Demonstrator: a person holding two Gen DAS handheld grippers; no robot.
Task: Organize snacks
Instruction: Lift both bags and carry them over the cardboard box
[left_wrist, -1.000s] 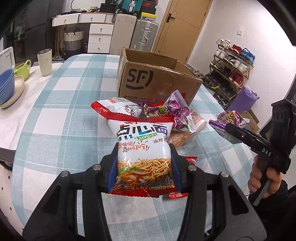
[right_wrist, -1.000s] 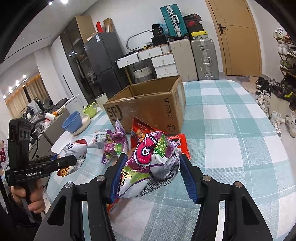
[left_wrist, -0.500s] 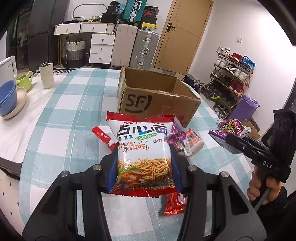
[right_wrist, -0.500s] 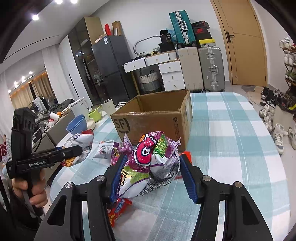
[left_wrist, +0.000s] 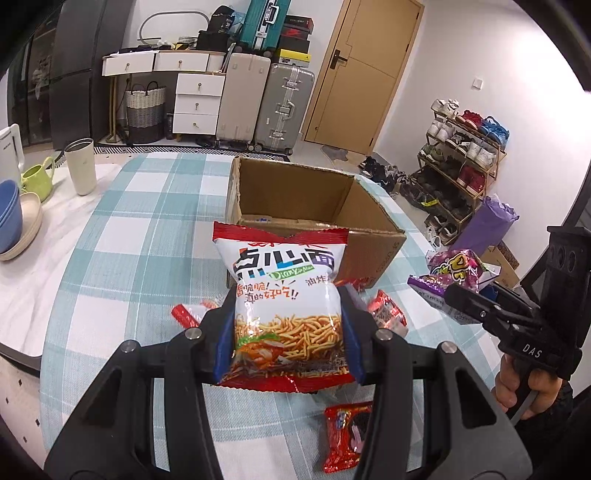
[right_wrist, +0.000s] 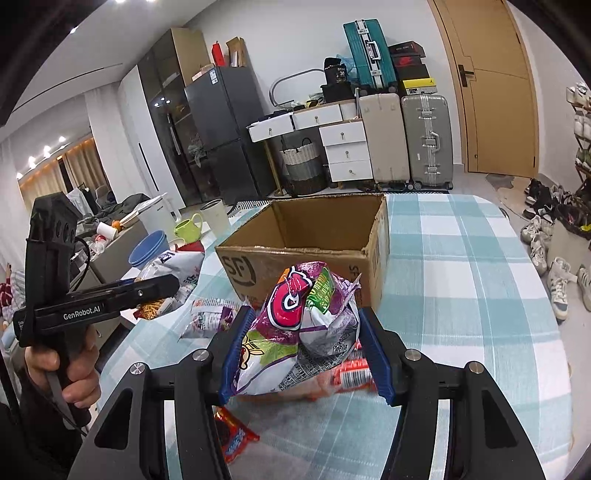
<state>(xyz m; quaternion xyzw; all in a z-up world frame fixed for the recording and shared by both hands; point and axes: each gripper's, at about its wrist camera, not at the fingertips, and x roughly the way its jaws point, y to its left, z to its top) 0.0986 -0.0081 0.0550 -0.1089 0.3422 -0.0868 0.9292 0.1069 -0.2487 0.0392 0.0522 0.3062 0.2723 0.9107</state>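
My left gripper (left_wrist: 286, 332) is shut on a white and red noodle snack bag (left_wrist: 286, 295) and holds it up in front of the open cardboard box (left_wrist: 314, 206). My right gripper (right_wrist: 303, 350) is shut on a crumpled purple snack bag (right_wrist: 295, 325), raised before the same box (right_wrist: 306, 258). Each gripper shows in the other's view: the right one with its purple bag (left_wrist: 454, 273) at the right, the left one with its bag (right_wrist: 166, 273) at the left. Small red packets (left_wrist: 343, 435) and other snacks (right_wrist: 210, 317) lie on the checked tablecloth below.
A beige tumbler (left_wrist: 81, 166), a green mug (left_wrist: 35, 179) and stacked bowls (left_wrist: 14, 221) stand at the table's left. Suitcases (left_wrist: 284, 107) and white drawers (left_wrist: 195, 103) are behind the table; a shoe rack (left_wrist: 461, 158) is at the right.
Both grippers have risen with their bags and moved nearer the box, so its inside now shows. The snack pile has dropped lower in both views.
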